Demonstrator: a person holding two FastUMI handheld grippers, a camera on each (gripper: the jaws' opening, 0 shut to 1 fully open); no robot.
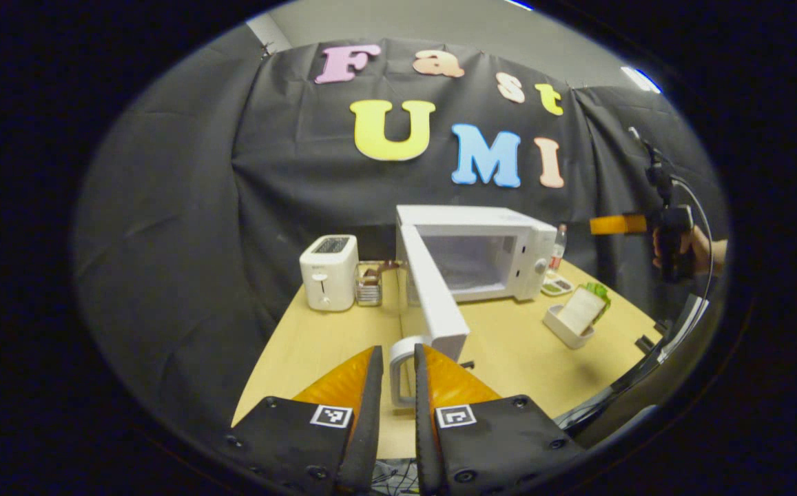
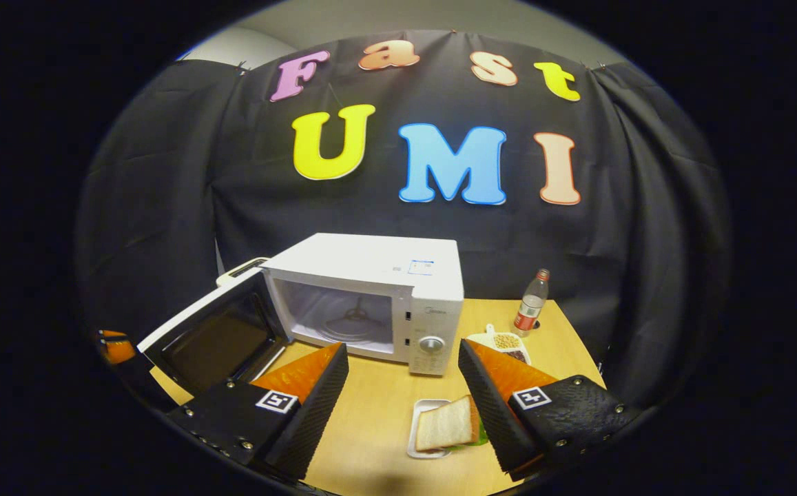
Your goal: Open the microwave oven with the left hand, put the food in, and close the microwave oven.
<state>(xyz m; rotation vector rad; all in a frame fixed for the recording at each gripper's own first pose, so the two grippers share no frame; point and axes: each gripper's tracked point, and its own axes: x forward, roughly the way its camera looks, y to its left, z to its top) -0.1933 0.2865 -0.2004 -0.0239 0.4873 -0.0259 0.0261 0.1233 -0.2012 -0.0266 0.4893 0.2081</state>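
Observation:
The white microwave stands at the back of the wooden table, its door swung wide open toward me and its cavity empty. My left gripper is shut on the white door handle, one finger pressing on each side. The food is a sandwich in a small white tray, lying in front of the microwave. My right gripper hangs open above the table, and the sandwich lies just inside its right finger. In the left gripper view the right gripper is high at the right, held by a hand.
A white toaster and a small holder stand left of the microwave. A bottle and a divided snack dish sit to its right. The open door juts out over the table's left part.

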